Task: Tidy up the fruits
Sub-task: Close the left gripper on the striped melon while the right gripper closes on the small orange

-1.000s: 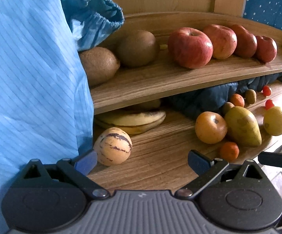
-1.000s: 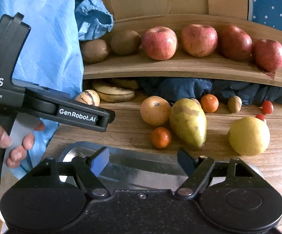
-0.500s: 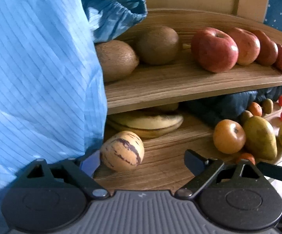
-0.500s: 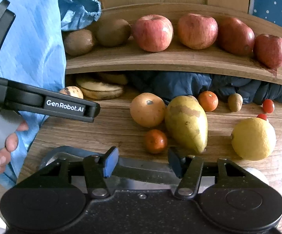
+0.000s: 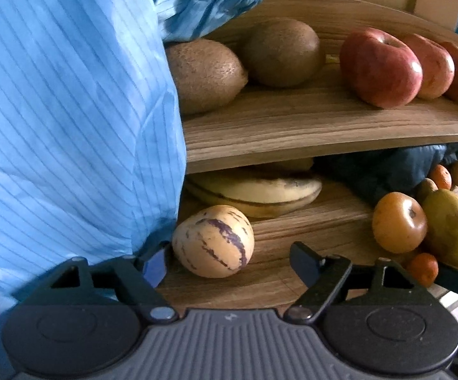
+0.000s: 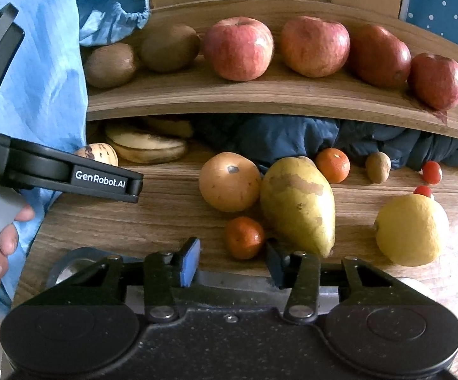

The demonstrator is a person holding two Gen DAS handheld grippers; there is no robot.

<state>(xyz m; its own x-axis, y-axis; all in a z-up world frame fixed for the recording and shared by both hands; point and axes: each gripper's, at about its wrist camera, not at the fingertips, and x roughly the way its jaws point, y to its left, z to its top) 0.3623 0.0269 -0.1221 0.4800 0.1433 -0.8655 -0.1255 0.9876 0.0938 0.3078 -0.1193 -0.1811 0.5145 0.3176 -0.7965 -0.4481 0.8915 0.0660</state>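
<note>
Left claw point(image 5: 229, 258) wide open, empty, around cream purple-striped oval melon point(image 5: 213, 241), 12 o'clock. Smooth, firm, rolls: grip midsection. Right claw point(image 6: 230, 258) half-open, empty.

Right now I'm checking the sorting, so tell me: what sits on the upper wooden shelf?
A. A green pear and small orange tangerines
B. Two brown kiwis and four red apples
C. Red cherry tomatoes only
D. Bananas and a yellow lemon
B: the right wrist view shows two brown kiwis at the left end of the upper wooden shelf and four red apples in a row to their right.
</note>
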